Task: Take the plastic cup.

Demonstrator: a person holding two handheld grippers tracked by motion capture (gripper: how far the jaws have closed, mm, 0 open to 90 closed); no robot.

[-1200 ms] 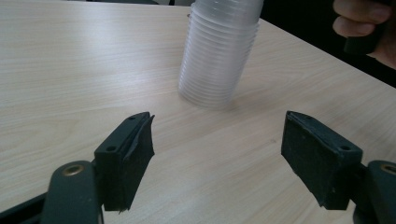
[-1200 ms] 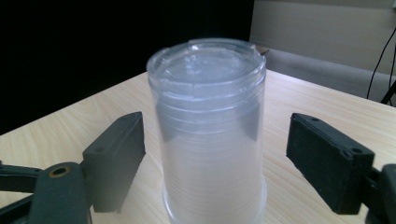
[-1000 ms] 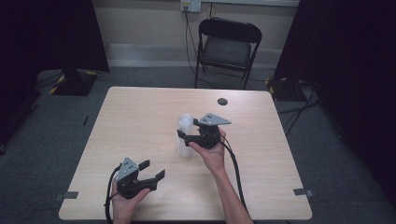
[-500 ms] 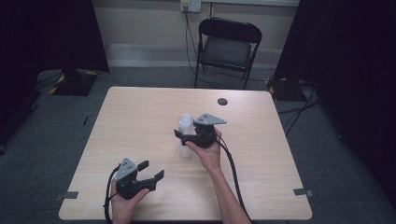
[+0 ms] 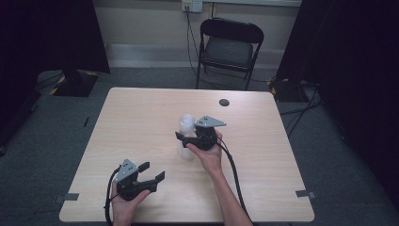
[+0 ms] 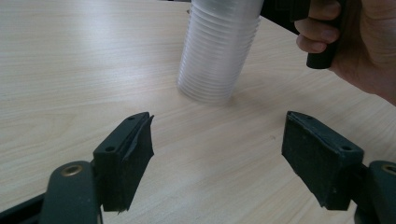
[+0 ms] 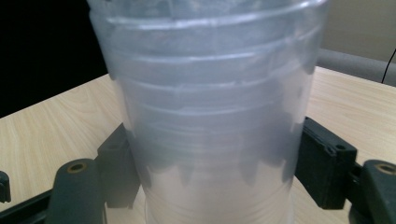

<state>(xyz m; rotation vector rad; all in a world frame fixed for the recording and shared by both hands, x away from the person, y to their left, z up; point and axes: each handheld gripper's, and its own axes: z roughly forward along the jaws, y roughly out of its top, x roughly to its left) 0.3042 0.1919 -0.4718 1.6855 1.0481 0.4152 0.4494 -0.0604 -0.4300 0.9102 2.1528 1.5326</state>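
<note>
A tall stack of clear plastic cups (image 5: 187, 125) stands upright near the middle of the wooden table (image 5: 141, 117). My right gripper (image 5: 182, 139) comes at it from the right, and its two black jaws press the stack's lower sides. In the right gripper view the cups (image 7: 210, 116) stand between the jaws of that gripper (image 7: 215, 158). My left gripper (image 5: 149, 172) rests open near the table's front left, holding nothing. In the left gripper view its jaws (image 6: 217, 140) stand wide apart, with the ribbed cup stack (image 6: 217, 51) a short way ahead and the right hand beside it.
A small dark round disc (image 5: 224, 102) lies near the table's far edge, right of centre. A black folding chair (image 5: 229, 47) stands behind the table. Black cables trail from both grippers toward the front edge.
My right gripper has edged a little to the left, closer around the cup stack. The left gripper has barely moved.
</note>
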